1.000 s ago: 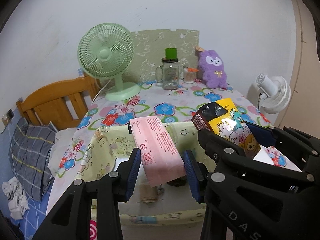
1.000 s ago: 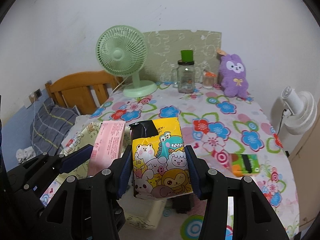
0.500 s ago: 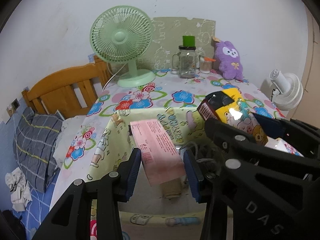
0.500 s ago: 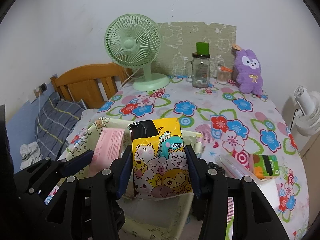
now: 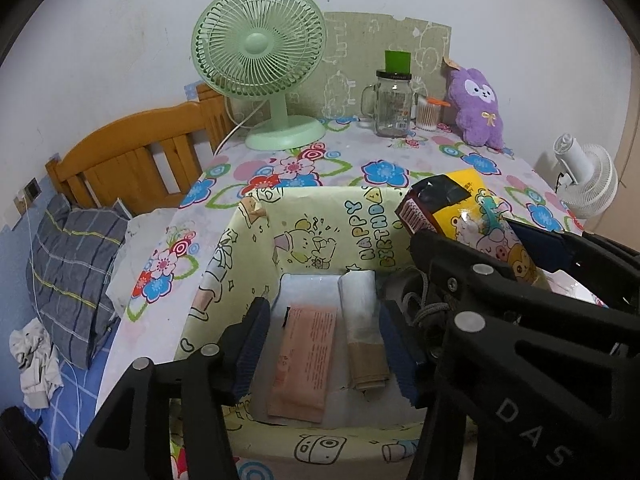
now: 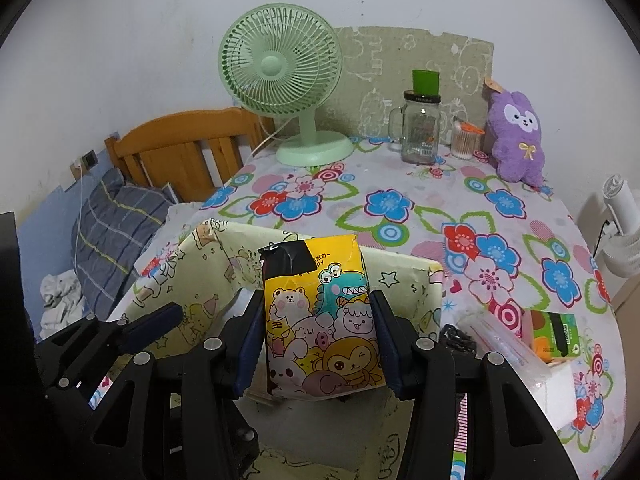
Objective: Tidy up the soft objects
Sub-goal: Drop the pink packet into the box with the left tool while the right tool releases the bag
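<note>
1. The worktop (image 6: pixel 520 216), under a flowered cloth, carries a green fan (image 6: pixel 280 68), a glass jar (image 6: pixel 420 128) and a purple plush (image 6: pixel 516 136) at its far edge.
2. The paper-lined box (image 5: pixel 320 216) sits at the near edge, its walls thin and soft-looking.
3. The left tongs (image 5: pixel 324 348) stand wide and empty above the pink pack (image 5: pixel 304 360), which lies flat on the box floor beside a rolled white bundle (image 5: pixel 360 312).
4. The right tongs (image 6: pixel 320 344) clamp the yellow cartoon pack (image 6: pixel 320 312) upright over the box.
5. Risk: the two tongs are crowded together; lowering the yellow pack could knock the left tongs or buckle a wall, and landing on the pink pack would leave it tilted.
</note>
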A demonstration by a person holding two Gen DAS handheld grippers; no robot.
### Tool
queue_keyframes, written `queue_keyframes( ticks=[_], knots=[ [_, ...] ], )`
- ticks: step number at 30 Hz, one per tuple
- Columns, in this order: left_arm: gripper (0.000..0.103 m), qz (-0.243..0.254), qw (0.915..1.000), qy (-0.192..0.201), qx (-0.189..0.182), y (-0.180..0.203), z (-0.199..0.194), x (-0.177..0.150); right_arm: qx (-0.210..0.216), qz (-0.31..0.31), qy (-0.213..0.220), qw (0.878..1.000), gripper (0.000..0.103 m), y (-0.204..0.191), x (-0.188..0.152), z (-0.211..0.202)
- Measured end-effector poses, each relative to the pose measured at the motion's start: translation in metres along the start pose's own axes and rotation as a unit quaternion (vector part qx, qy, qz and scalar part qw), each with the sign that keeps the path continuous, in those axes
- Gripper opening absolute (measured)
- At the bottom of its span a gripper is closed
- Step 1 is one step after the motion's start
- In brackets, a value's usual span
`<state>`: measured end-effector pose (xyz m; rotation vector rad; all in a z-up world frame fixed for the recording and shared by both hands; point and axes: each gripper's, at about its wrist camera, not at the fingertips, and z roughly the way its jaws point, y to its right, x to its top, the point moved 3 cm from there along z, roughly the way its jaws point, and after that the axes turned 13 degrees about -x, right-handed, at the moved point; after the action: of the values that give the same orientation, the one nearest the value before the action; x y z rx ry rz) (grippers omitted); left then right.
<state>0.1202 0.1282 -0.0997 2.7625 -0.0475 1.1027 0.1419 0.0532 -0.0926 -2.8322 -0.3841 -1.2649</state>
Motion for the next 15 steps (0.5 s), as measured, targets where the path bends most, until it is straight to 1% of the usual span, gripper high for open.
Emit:
queue_keyframes(
  ticks=[1, 2, 6, 8, 10, 11, 13, 15],
  knots=[
    [0.067, -0.001, 1.0000, -0.003, 0.000, -0.001, 0.001, 0.000, 0.002, 0.000, -0.002, 1.000, 0.054, 0.000, 0.000, 0.002],
    [0.070, -0.002, 1.0000, -0.005, -0.001, -0.001, 0.002, 0.000, 0.005, 0.000, -0.006, 1.000, 0.054, -0.001, 0.000, 0.003],
    [0.071, 0.001, 1.0000, -0.007, -0.004, -0.001, 0.000, -0.001, 0.020, -0.008, -0.028, 0.999, 0.056, -0.005, -0.002, 0.012],
    [0.077, -0.001, 1.0000, -0.004, -0.004, -0.002, -0.003, -0.001, 0.019, -0.028, -0.032, 0.999, 0.062, -0.010, -0.003, 0.013],
    [0.077, -0.002, 1.0000, -0.003, -0.004, -0.002, -0.003, 0.000, 0.013, -0.037, -0.025, 0.999, 0.067, -0.013, -0.003, 0.011],
    [0.077, -0.002, 1.0000, -0.002, -0.004, -0.002, -0.004, 0.001, 0.010, -0.036, -0.022, 0.999, 0.073, -0.012, -0.002, 0.010],
    [0.077, -0.001, 1.0000, -0.001, -0.004, -0.002, -0.004, 0.001, 0.007, -0.033, -0.017, 0.999, 0.080, -0.009, -0.001, 0.007],
    [0.079, 0.002, 1.0000, 0.000, -0.005, 0.000, -0.004, 0.002, 0.006, -0.032, -0.013, 0.999, 0.080, -0.007, 0.000, 0.005]
  ],
)
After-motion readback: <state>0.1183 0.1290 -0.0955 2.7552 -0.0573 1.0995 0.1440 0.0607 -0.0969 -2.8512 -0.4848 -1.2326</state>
